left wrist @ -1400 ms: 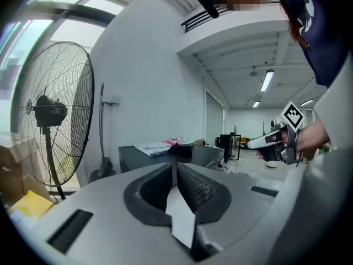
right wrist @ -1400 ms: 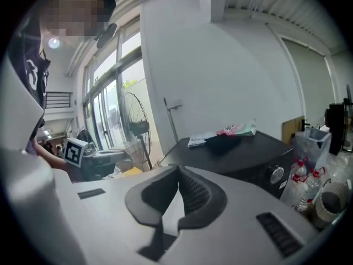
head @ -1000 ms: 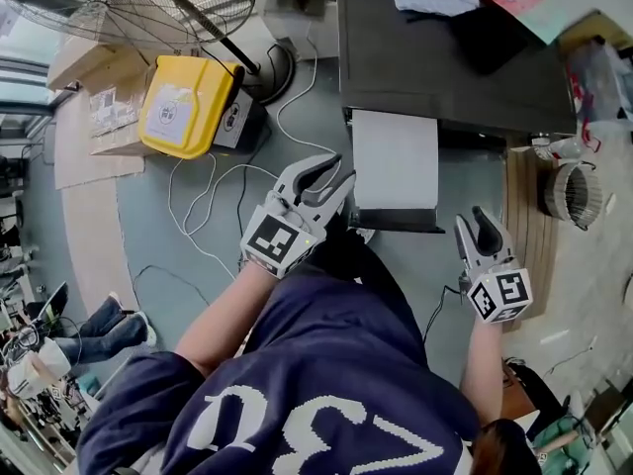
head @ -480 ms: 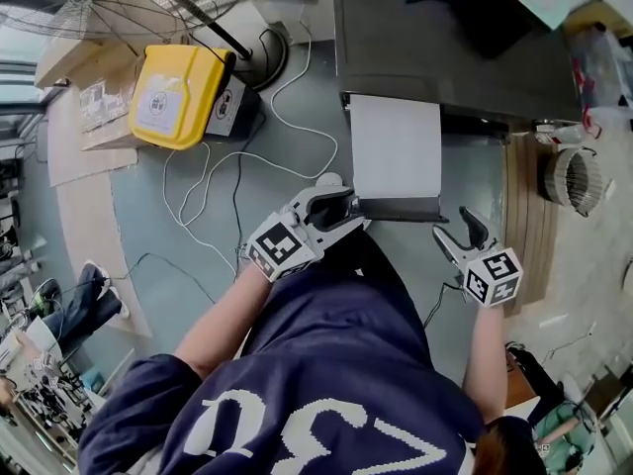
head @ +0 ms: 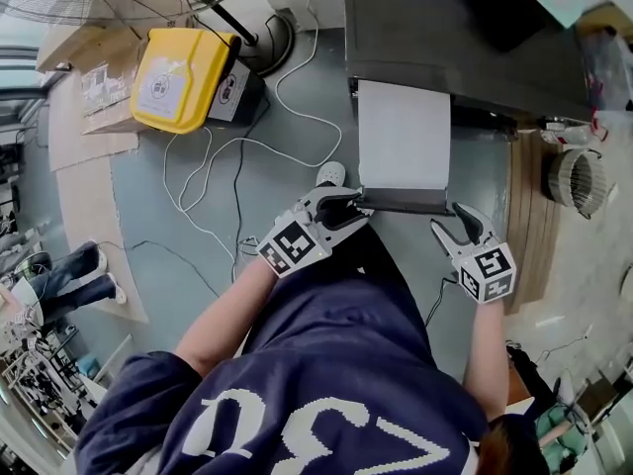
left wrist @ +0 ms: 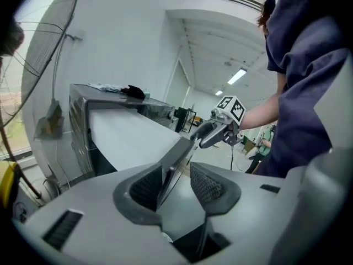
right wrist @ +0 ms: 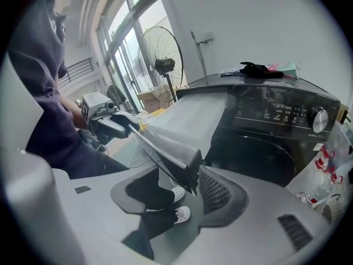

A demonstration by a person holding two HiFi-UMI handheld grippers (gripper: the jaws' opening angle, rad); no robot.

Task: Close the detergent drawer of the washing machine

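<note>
We noted the left gripper [head: 354, 209] wide open and the right gripper [head: 450, 222] closing, each straddling a front corner of the detergent drawer [head: 404, 146], unclamped.

Washing machine [head: 435, 38]: black. Detergent drawer [head: 404, 142]: white top, dark front. Bin [head: 183, 72]: yellow, white label. Shirt [head: 326, 384]: navy, white print. Floor [head: 138, 191]: grey-blue. Cables [head: 297, 114]: white.

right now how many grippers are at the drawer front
2. The left gripper straddles the drawer at its left corner; the right gripper, jaws closing, has the right corner between them.
</note>
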